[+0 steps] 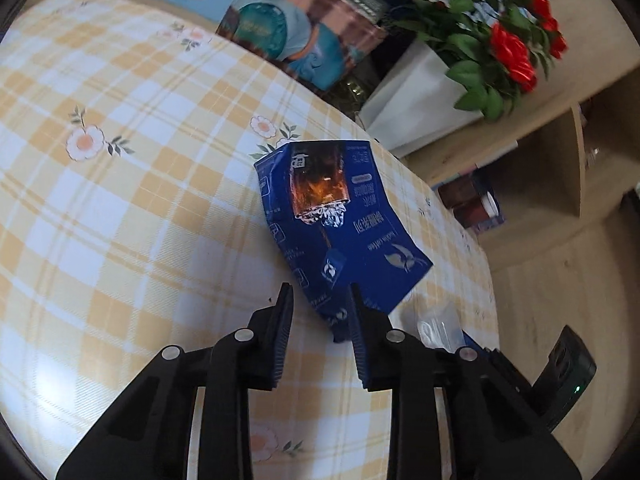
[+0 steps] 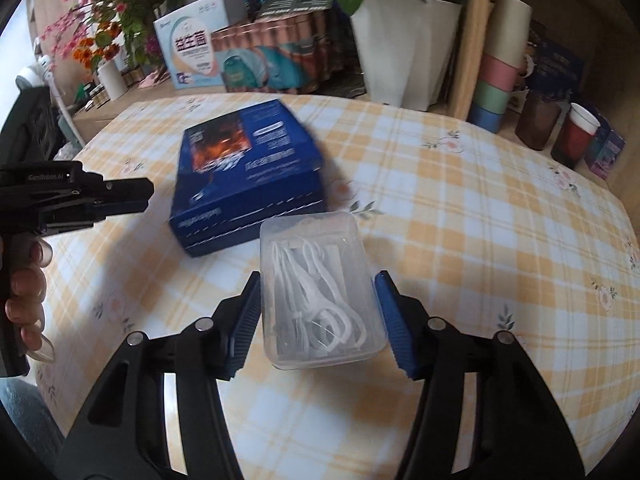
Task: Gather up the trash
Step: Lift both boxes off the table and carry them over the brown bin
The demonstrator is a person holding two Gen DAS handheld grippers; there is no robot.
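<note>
While the counter (image 2: 460,208) under its yellow checked cloth carries only two bits of rubbish, both hands are already on them. Biggest is the blue coffee box (image 2: 248,176), lying toward the far left; the left gripper (image 1: 320,332) comes at its near corner with fingers narrowed, one finger at the box's edge, the other apart, so nothing is gripped yet. Smaller, nearer and just beside the box, the clear plastic case (image 2: 320,292) of white picks sits between the half-open fingers of the right gripper (image 2: 320,312), its left finger touching, the right a little apart. I'd centre each thing first, then squeeze evenly, gently on the slippery case.
</note>
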